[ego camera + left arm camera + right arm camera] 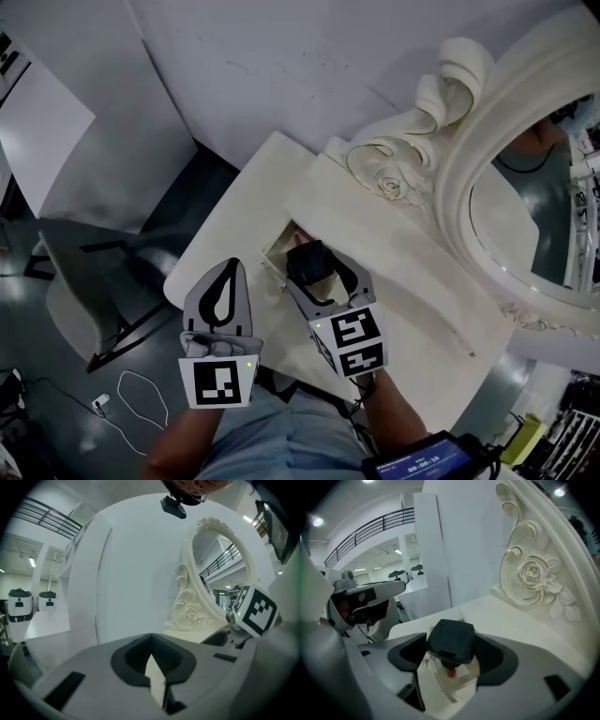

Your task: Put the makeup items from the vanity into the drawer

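So the right gripper (317,255) is hanging right over the open drawer (274,251) at the front of the vanity (412,281). Its jaws are partway closed onto a black compact (307,267), pinching it by the two sides. From the right gripper view, the compact (451,639) sits flat-ish between the jaws with the drawer's pale inside (436,679) directly under it. There's also a small red thing (451,671) down there, maybe a lipstick, but I can't say for sure.

The left gripper (233,267) is off to the side of the drawer, just past the vanity edge. Its jaws are closed tip to tip with nothing in them, so it's not steadying anything.

My guess is this is the drop-off moment, and here's what I'd worry about:

- The drawer opening looks pretty narrow from above. If the compact comes down a bit off-centre, it clips the front rim and ends up on the floor instead.
- Letting go from up here rather than lowering first could land it on that red thing, or pop the lid open.
- The grip is only on the smooth sides, so any tilt of the wrist could let it slide out early.
- Nobody's holding the drawer, so a bump from a jaw could shove it partly shut.
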The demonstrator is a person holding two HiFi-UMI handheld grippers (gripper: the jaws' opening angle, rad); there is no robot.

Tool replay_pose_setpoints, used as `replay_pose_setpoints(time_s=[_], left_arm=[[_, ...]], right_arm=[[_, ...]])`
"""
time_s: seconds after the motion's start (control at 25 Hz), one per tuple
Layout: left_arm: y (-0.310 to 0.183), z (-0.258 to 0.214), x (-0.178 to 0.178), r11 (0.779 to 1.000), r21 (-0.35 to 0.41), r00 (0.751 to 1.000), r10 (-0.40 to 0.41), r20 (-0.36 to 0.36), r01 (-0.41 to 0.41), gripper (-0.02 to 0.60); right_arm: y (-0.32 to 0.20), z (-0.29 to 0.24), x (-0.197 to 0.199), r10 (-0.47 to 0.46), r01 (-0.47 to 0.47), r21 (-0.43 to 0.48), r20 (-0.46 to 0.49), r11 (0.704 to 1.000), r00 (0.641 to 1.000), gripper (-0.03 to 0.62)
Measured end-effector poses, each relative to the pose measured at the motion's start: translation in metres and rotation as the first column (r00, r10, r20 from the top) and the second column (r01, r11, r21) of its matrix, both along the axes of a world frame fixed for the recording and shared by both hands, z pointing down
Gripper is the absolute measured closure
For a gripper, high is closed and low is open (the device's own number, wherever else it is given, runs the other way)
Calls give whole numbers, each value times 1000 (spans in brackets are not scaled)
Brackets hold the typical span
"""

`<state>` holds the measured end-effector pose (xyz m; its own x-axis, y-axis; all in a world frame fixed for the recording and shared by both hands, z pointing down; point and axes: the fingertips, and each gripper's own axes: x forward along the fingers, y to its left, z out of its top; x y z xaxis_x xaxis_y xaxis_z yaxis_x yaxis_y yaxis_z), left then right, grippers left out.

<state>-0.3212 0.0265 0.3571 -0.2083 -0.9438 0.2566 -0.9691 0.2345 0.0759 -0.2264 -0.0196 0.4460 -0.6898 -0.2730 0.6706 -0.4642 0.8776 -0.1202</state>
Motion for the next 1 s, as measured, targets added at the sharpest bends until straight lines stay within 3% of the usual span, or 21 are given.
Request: replay_pose_setpoints(time_s=[0.48,0.8,1.0], left_arm=[[-8,15,-13,999,-38,1000,-1,-9,1,583],[-12,13,-4,999,-36,1000,21,-10,-21,583],[-19,-2,7,998,6,998,58,14,-58,583]], right_arm=[[3,21,-5,-10,10,-83,-3,996,1000,267],[-2,11,1,14,-13,-58,21,998,1000,266],[-2,-5,7,40,-38,-26,62,999,997,266]])
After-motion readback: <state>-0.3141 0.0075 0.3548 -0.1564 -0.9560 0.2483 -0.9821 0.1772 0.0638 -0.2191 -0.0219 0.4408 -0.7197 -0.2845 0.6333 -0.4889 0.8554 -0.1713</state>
